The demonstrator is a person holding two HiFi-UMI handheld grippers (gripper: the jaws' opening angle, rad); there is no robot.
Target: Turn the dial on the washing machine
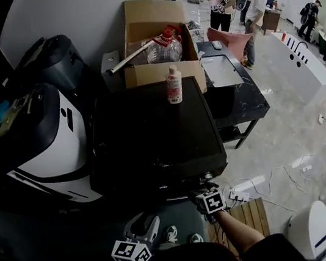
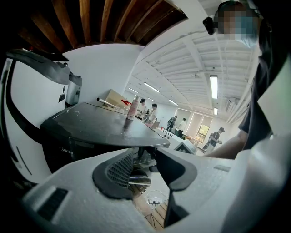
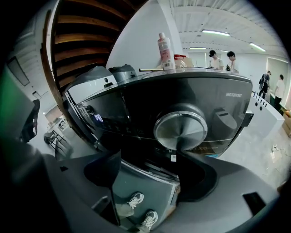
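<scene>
Head view: the washing machine [image 1: 151,135] shows only its flat, glossy black top. Its front face is out of sight below the near edge, so the dial cannot be seen here. A pale plastic bottle [image 1: 174,84] stands upright near the far edge of the top, with an open cardboard box [image 1: 154,41] behind it. The right gripper [image 1: 201,190] reaches in under the near right corner of the machine, its tips lost in shadow. The left gripper [image 1: 143,229], white, sits lower and to the left, apart from the machine

Left gripper view: the white, grainy jaws stand apart with nothing gripped. One carries a dark ribbed pad, the other a smooth dark one. The left gripper [image 2: 148,173] points along the machine's front corner. A small shiny bit shows in the gap, too little of it to name

Right gripper view: the dial [image 3: 181,128] is a round disc of brushed silver metal in a dark ring, on the curved glossy front panel. The right gripper [image 3: 148,175] has its dark jaws wide apart and holds nothing. The dial lies above the right-hand jaw, whose tip overlaps its lower rim, and contact cannot be judged. A pair of shoes [image 3: 138,209] shows below, between the jaws
</scene>
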